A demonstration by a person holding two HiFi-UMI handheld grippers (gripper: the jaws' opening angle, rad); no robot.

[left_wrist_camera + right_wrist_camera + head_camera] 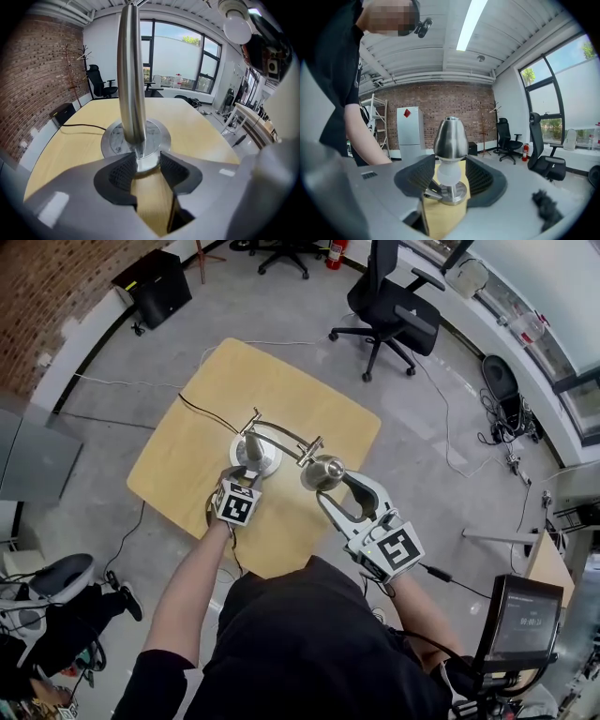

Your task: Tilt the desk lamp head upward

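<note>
Gripper on lamp, wooden table, brick wall

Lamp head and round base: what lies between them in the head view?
In the head view, the lamp's jointed metal arm links the base to the lamp head; beneath it only a bare strip of table shows.

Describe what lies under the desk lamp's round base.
The lamp base stands on the light wooden table; a black cable runs across the tabletop to its edge. The patch directly beneath the base is covered, so whatever is there cannot be seen.
</note>
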